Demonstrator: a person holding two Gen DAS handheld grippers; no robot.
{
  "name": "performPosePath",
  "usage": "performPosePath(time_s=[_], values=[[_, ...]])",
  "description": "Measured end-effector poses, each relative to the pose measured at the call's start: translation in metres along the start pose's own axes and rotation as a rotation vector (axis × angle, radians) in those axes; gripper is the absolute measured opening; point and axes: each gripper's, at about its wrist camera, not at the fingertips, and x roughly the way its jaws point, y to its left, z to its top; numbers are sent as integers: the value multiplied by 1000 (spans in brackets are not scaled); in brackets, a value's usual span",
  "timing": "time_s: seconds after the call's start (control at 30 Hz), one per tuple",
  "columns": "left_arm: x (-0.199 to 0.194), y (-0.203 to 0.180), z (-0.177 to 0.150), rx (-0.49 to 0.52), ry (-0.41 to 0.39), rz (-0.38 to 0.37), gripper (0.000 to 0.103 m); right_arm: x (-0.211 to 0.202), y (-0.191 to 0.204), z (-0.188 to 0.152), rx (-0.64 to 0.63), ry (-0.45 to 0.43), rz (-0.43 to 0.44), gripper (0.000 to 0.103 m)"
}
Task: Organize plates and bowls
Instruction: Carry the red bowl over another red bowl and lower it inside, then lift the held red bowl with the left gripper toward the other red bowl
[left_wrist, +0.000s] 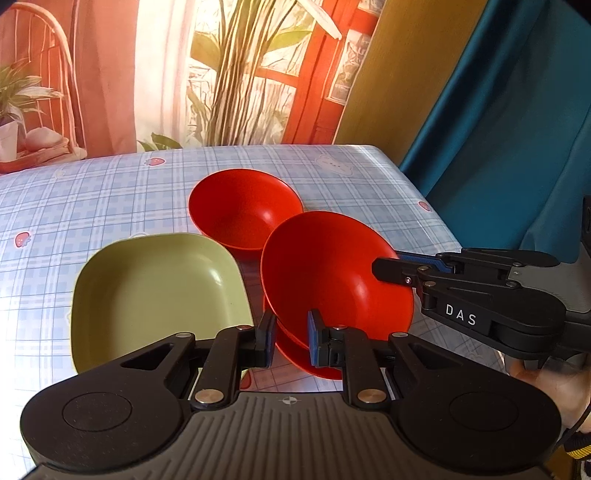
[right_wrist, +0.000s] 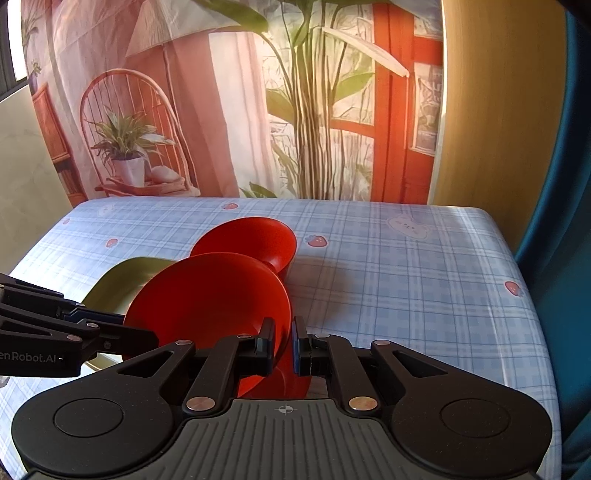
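A red bowl (left_wrist: 332, 273) is tilted and lifted above the table, seen also in the right wrist view (right_wrist: 210, 299). My left gripper (left_wrist: 291, 339) is shut on its near rim. My right gripper (right_wrist: 283, 347) is shut on its right rim, and shows in the left wrist view (left_wrist: 384, 271). A second red bowl (left_wrist: 243, 206) sits upright on the table behind it, also in the right wrist view (right_wrist: 255, 240). A green square plate (left_wrist: 155, 295) lies to the left, partly hidden behind the held bowl in the right wrist view (right_wrist: 118, 284).
The table (right_wrist: 406, 280) has a blue checked cloth with strawberry prints. Its right edge meets a teal curtain (left_wrist: 498, 147). A printed backdrop (right_wrist: 258, 110) hangs behind the far edge.
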Motion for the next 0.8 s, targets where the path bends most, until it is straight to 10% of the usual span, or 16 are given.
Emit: performPosePath(time_s=[0.8], values=[[24, -11, -5, 64, 60, 3, 27, 13, -10, -17, -8, 41, -21, 11]])
